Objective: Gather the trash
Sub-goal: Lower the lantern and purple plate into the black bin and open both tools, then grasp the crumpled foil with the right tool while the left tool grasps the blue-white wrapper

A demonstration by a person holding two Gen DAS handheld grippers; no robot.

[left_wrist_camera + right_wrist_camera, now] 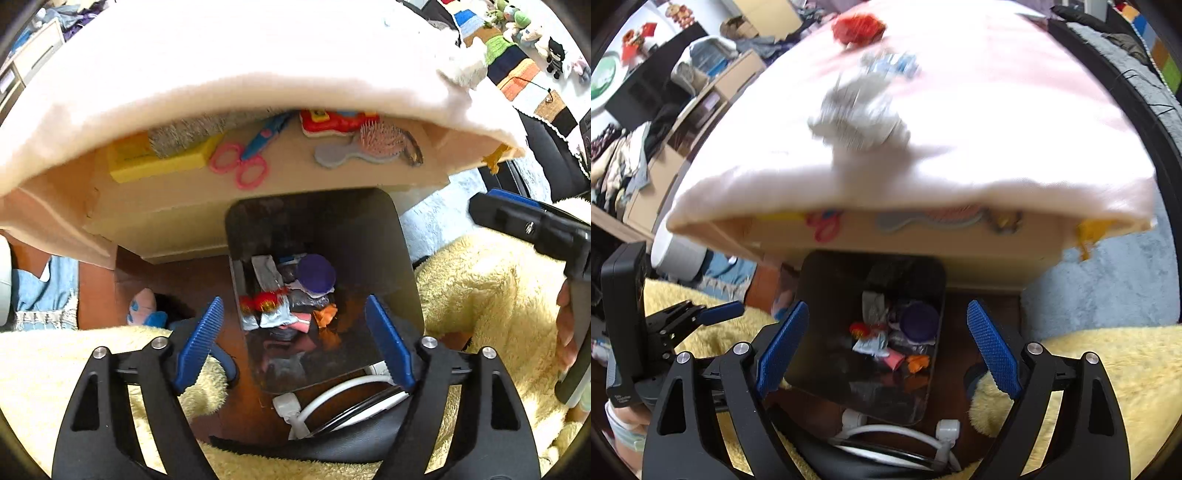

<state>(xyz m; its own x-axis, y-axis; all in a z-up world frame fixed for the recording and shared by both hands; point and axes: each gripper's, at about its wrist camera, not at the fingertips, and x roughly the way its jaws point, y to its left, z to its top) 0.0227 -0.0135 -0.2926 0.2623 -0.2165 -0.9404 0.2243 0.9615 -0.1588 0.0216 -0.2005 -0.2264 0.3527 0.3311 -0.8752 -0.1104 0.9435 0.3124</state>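
A dark square trash bin stands on the floor below the table edge, also in the right wrist view. It holds several wrappers and a purple lid. My left gripper is open and empty above the bin. My right gripper is open and empty above the bin too. On the pink tablecloth lie a blurred silver wrapper, a blue-white wrapper and a red wrapper.
A shelf under the tabletop holds pink scissors, a hairbrush and a yellow box. Yellow fluffy fabric lies on both sides. White cables lie on the floor near the bin. The other gripper shows at right.
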